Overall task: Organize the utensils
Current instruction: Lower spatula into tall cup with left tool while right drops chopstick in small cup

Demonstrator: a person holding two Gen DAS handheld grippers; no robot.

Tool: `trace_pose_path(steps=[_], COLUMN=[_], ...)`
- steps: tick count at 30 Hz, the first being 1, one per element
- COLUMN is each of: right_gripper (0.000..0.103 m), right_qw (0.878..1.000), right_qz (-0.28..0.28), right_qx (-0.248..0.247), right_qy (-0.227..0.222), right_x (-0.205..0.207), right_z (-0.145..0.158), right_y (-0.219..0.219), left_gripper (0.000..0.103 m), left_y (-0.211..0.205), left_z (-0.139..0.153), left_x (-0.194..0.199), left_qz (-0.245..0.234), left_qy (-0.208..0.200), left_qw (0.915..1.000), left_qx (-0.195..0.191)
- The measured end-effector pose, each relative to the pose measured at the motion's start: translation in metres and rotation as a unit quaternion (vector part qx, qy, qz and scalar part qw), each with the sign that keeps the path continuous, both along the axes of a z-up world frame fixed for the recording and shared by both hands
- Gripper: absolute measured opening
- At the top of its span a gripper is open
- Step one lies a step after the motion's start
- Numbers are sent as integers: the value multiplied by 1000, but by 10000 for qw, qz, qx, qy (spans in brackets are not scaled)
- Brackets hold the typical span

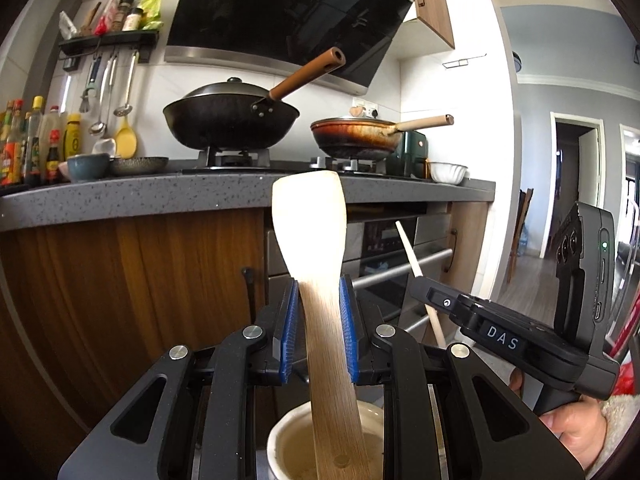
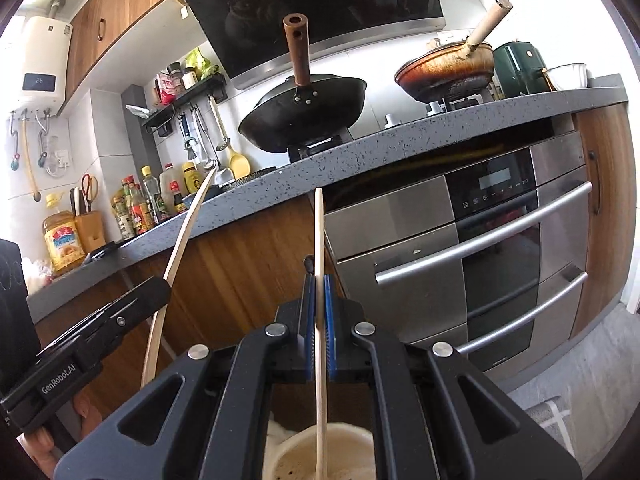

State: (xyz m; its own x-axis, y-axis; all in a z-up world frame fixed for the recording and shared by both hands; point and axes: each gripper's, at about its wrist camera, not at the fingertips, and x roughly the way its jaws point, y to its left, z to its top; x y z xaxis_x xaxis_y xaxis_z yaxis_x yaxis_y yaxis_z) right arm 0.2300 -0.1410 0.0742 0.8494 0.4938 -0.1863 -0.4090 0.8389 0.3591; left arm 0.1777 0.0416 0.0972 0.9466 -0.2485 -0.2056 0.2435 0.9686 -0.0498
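My left gripper (image 1: 319, 284) is shut on a wooden spatula (image 1: 310, 220), blade up, whose handle end stands in a cream ceramic holder (image 1: 280, 440) below. My right gripper (image 2: 319, 280) is shut on a thin wooden stick, seemingly a chopstick (image 2: 319, 232), whose lower end reaches into a similar cream holder (image 2: 348, 440). The spatula shows edge-on in the right wrist view (image 2: 184, 236), held by the left gripper (image 2: 166, 282). The chopstick shows in the left wrist view (image 1: 408, 248), beside the right gripper's body (image 1: 500, 332).
A grey stone counter (image 1: 160, 196) carries a black wok (image 1: 230, 122) and a brown pan (image 1: 356, 136) on the stove. Sauce bottles (image 1: 36, 140) and hanging ladles (image 1: 104, 92) are at the left. A steel oven (image 2: 500, 240) sits under the counter.
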Motion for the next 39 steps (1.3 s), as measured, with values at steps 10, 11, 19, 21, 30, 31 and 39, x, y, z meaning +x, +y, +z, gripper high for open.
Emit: trace_pose_path(steps=[10, 11, 19, 21, 30, 31, 39], right_gripper=[5, 5, 5, 5, 5, 5, 5], right_qw=[9993, 9993, 9994, 9993, 9975, 9973, 9961], right_qz=[-191, -189, -31, 17, 330, 349, 397], right_qx=[-308, -309, -354, -373, -554, -575, -668], right_qy=[-95, -78, 53, 79, 277, 288, 409], right_x=[6, 6, -9, -15, -38, -39, -43], right_z=[-18, -21, -34, -37, -49, -50, -50], right_y=[4, 4, -5, -6, 1, 1, 6], left_gripper=[22, 22, 22, 22, 22, 22, 21], left_y=[-15, -15, -13, -11, -9, -8, -11], left_z=[-23, -25, -33, -35, -55, -58, -64], left_x=[3, 1, -13, -18, -32, -33, -39], left_qz=[243, 252, 200, 185, 116, 120, 84], left_qy=[-225, -243, -231, -209, 114, 167, 291], left_qw=[9982, 9980, 9982, 9983, 9985, 9984, 9979], left_qx=[501, 521, 524, 510, 522, 519, 579])
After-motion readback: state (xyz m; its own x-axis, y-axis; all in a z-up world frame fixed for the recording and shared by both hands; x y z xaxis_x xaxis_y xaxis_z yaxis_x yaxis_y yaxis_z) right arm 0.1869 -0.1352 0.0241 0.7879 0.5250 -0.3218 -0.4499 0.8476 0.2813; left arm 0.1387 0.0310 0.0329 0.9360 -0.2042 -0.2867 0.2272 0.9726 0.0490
